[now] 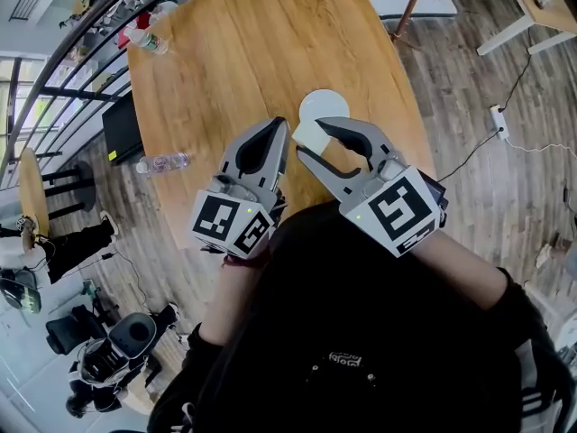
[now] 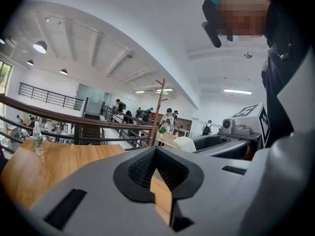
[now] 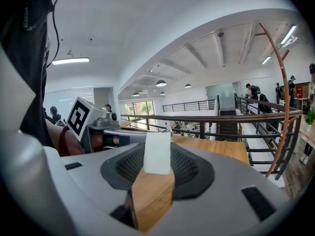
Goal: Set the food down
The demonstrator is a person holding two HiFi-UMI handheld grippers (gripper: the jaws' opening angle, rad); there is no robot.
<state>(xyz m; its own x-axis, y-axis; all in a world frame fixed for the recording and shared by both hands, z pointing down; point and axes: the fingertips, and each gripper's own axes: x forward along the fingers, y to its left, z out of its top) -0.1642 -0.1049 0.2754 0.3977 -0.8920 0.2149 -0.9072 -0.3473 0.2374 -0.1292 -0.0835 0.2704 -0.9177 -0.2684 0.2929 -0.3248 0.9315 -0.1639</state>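
Note:
A pale, whitish block of food (image 1: 310, 134) is pinched between the tips of my right gripper (image 1: 312, 139), just above the wooden table (image 1: 225, 52). In the right gripper view the food (image 3: 157, 153) stands upright between the black pads. A round white plate (image 1: 326, 105) lies on the table just beyond the food. My left gripper (image 1: 274, 133) hovers close beside the right one, its jaws together and nothing in them. From the left gripper view the food (image 2: 184, 144) shows to the right, at the tip of the right gripper's jaws.
A plastic water bottle (image 1: 149, 41) stands near the table's far left corner, and another bottle (image 1: 162, 162) lies at its left edge. A black flat object (image 1: 120, 126) and a metal railing (image 1: 63, 70) are beyond that edge. A white power strip (image 1: 497, 121) lies on the floor at the right.

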